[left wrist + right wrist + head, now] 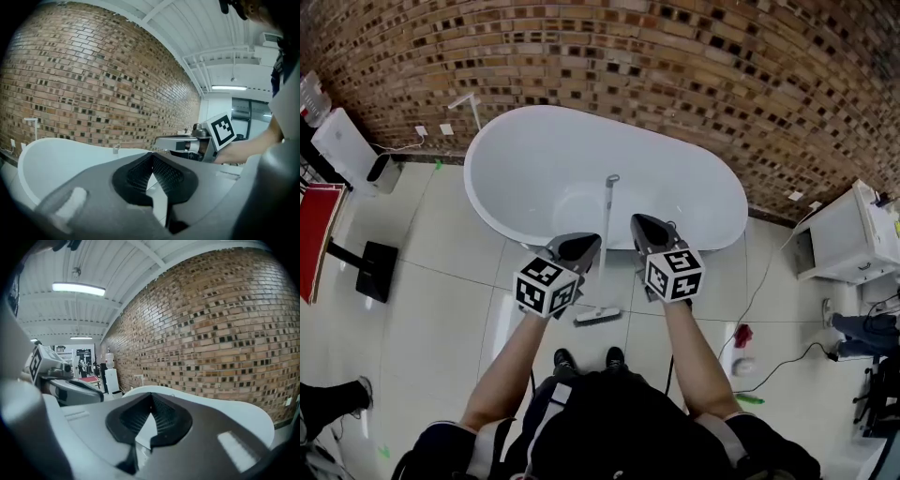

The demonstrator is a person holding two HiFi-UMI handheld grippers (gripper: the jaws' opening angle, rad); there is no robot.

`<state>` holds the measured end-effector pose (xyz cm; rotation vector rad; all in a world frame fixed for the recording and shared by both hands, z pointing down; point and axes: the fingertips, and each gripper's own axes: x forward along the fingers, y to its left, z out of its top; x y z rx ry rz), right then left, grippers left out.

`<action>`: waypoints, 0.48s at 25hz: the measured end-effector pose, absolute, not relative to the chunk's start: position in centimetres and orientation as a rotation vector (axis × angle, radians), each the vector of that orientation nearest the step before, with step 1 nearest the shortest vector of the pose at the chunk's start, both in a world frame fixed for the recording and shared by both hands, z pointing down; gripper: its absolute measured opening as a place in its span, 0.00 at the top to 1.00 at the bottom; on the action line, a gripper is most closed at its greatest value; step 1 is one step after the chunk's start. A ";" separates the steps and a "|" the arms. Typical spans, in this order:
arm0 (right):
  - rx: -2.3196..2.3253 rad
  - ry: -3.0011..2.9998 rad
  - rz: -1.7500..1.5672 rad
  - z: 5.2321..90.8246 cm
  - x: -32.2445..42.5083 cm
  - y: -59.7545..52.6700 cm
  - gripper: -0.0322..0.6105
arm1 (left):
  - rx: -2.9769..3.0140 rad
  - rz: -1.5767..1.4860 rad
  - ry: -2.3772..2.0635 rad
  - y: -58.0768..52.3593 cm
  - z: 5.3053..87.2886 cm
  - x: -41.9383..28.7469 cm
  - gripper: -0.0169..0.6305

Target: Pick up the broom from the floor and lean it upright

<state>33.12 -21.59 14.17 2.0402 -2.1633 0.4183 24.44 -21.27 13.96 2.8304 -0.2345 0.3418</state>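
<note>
Closest to me, my left gripper and right gripper hover side by side, each with its fingers pressed together on nothing. Between them the broom stands upright, its handle leaning toward the white bathtub at 12 o'clock and its head on the floor tiles at 6 o'clock.

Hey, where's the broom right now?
Head view, centre: the broom leans against the white bathtub, its handle passing between the left claw and the right claw.
</note>
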 end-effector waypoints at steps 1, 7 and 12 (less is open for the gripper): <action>2.048 -2.175 0.405 13.4 32.9 -21.1 0.95 | 2.834 0.327 -0.225 -21.1 13.4 24.5 0.98; 2.047 -2.256 0.308 9.6 31.6 -18.6 0.95 | 2.867 0.253 -0.227 -20.1 10.2 24.4 0.98; 2.015 -2.311 0.298 8.5 29.9 -16.8 0.95 | 2.886 0.224 -0.252 -19.2 8.6 24.0 0.98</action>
